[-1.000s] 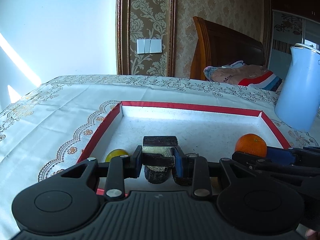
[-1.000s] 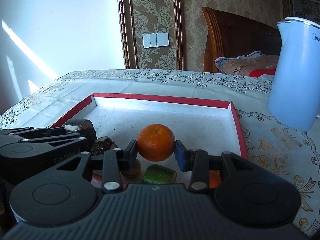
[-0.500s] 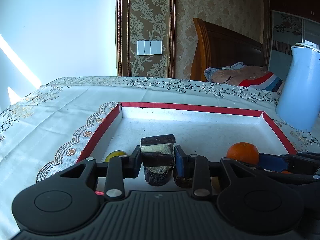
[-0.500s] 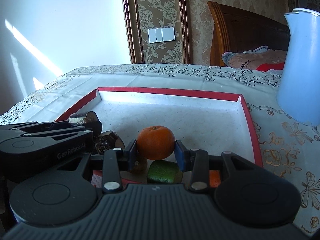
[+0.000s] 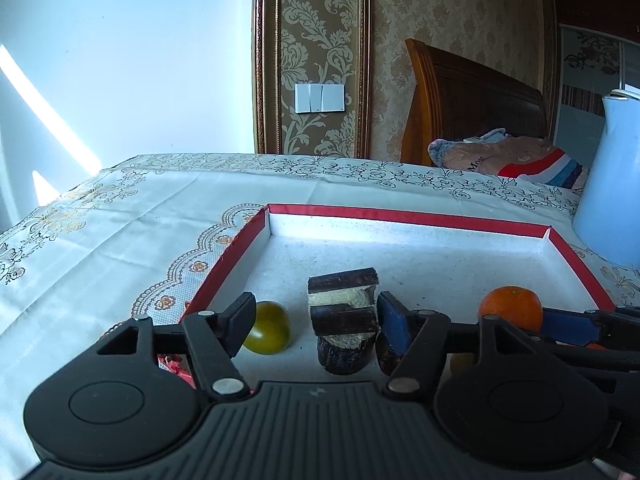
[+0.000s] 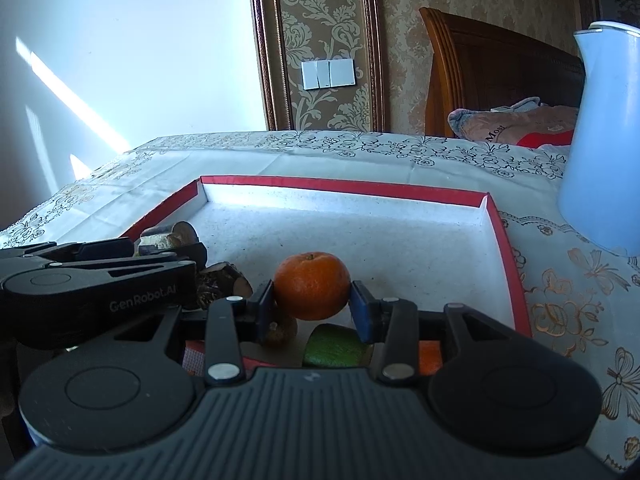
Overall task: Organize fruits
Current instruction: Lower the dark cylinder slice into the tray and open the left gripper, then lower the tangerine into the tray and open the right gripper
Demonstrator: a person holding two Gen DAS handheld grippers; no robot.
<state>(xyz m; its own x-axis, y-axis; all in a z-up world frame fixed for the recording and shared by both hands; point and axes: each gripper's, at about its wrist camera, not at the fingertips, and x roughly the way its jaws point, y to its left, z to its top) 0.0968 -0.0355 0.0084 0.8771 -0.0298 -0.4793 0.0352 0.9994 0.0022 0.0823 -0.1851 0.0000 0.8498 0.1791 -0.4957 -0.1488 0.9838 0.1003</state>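
Note:
A red-rimmed white tray [image 5: 400,218] lies on the tablecloth. My left gripper [image 5: 316,316] is opening. A dark-skinned, pale-fleshed cut chunk [image 5: 343,300] stands between its jaws on top of a similar chunk [image 5: 346,350]. The left pad is clear of it and the right blue pad [image 5: 394,322] sits right beside it. A yellow-green round fruit [image 5: 267,328] lies just to the left. My right gripper [image 6: 312,300] is shut on an orange [image 6: 311,285] low over the tray's near part. That orange [image 5: 511,307] also shows at the right of the left wrist view.
A green fruit [image 6: 334,346] and a small brown one [image 6: 282,330] lie under the right gripper, with more dark chunks [image 6: 224,278] to the left. A pale blue jug [image 6: 604,140] stands right of the tray [image 6: 340,186]. A wooden headboard and bedding lie behind the table.
The left jaws have spread away from the dark chunk, which now rests on the chunk below it. The right gripper still holds the orange in about the same place.

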